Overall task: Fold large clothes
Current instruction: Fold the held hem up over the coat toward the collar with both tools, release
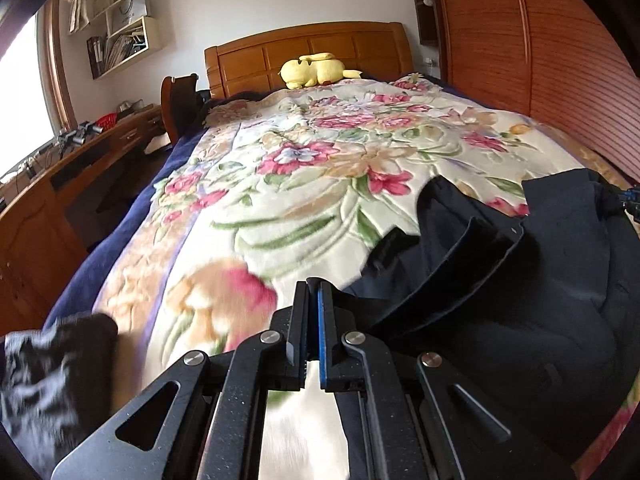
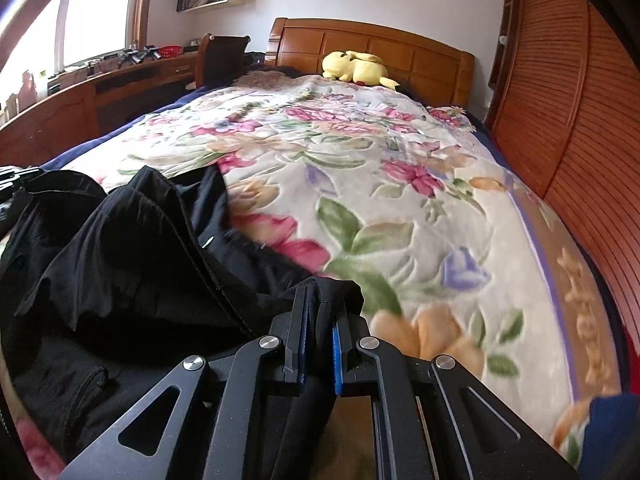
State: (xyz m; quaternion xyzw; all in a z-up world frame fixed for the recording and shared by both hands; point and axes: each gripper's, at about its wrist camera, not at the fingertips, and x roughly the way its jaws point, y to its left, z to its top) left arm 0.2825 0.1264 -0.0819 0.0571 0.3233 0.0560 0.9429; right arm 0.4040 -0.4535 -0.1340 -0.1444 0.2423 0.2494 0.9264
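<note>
Black garment [image 2: 132, 264] bunched on floral bed blanket [image 2: 400, 184], right gripper [image 2: 320, 300] clamping its fabric, left gripper [image 1: 313, 292] closed, grip on cloth unclear

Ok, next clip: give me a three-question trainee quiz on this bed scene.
1. True or false: the right claw is shut on the black garment.
2. What lies by the headboard? A) yellow plush toy B) folded towel C) laptop
3. Fill in: the left claw is ____.

Key: 1 true. 2 A, the yellow plush toy. 3 shut; whether it pinches cloth can't be told.
</note>
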